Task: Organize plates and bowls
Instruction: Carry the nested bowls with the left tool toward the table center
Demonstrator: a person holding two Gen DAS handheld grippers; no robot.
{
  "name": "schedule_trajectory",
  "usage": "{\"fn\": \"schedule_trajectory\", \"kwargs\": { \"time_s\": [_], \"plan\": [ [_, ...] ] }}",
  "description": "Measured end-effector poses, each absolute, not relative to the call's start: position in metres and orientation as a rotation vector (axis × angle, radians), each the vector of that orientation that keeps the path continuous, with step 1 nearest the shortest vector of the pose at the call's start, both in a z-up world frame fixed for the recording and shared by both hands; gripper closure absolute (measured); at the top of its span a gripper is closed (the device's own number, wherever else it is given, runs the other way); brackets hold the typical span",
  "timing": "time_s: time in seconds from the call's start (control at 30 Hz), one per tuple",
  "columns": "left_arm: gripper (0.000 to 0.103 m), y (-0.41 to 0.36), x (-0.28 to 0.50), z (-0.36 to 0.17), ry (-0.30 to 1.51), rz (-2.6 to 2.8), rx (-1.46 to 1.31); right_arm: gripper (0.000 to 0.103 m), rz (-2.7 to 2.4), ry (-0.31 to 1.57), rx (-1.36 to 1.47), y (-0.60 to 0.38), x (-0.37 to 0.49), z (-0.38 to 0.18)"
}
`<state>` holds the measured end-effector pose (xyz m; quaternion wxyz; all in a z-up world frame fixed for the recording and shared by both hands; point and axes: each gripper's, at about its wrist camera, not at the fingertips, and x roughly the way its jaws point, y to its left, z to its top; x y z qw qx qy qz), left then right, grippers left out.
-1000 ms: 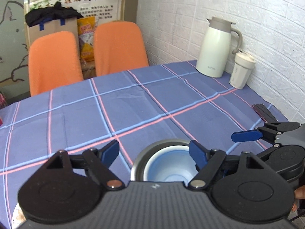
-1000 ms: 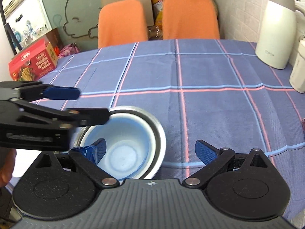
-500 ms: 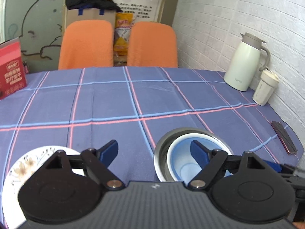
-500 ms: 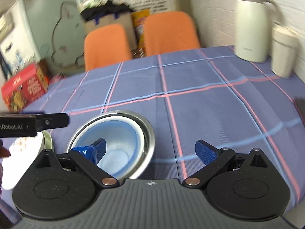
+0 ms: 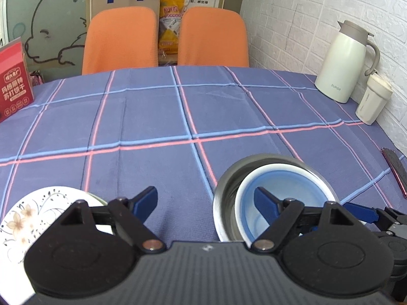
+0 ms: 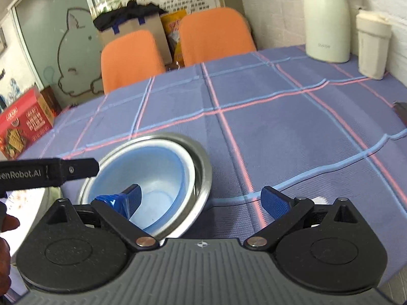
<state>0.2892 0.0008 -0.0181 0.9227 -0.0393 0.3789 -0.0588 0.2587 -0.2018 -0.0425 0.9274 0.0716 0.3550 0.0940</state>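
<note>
While both bowls sit with their mouths facing up, the blue bowl leans inside the steel bowl, so its rim is not level with the steel rim; in the right wrist view it is pushed toward the left side of the steel one. Being round, neither bowl has a long axis. The steel bowl is shiny with a wide flat lip, and the blue bowl is pale blue inside with a white edge. They stand together on the near part of the checked tablecloth, and a white plate with a flower pattern lies to their left, apart from them.

The left gripper is wide open and holds nothing; its right finger is over the blue bowl's opening and its left finger is over the cloth between plate and bowls. The right gripper is also wide open and grips nothing; its left finger, wrapped with blue tape, reaches over the blue bowl, but I cannot tell if it touches. Its right finger is over bare cloth.
</note>
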Motion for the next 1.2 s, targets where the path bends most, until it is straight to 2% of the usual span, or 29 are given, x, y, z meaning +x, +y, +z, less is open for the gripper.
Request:
{"fn": "schedule_trajectory", "kwargs": {
  "time_s": [0.6, 0.83, 0.87, 0.97, 1.1, 1.2],
  "plan": [
    [0.021, -0.021, 0.338, -0.047, 0.992, -0.272, 0.017, 0.015, 0.236, 0.755, 0.091, -0.188, 0.264, -0.05],
    [0.021, -0.028, 0.341, -0.047, 1.003, -0.312, 0.059, 0.015, 0.304, 0.782, 0.111, -0.181, 0.261, -0.047],
    [0.025, -0.029, 0.34, -0.047, 1.001, -0.325, 0.062, 0.014, 0.312, 0.781, 0.123, -0.181, 0.261, -0.048],
    [0.047, -0.032, 0.336, -0.042, 1.003, -0.392, 0.055, 0.014, 0.316, 0.777, 0.107, -0.173, 0.261, -0.049],
    [0.054, -0.029, 0.338, -0.041, 1.021, -0.388, 0.028, 0.016, 0.351, 0.776, 0.123, -0.164, 0.26, -0.047],
    [0.055, -0.03, 0.34, -0.038, 1.03, -0.385, 0.023, 0.014, 0.341, 0.783, 0.136, -0.161, 0.259, -0.045]
  ]
}}
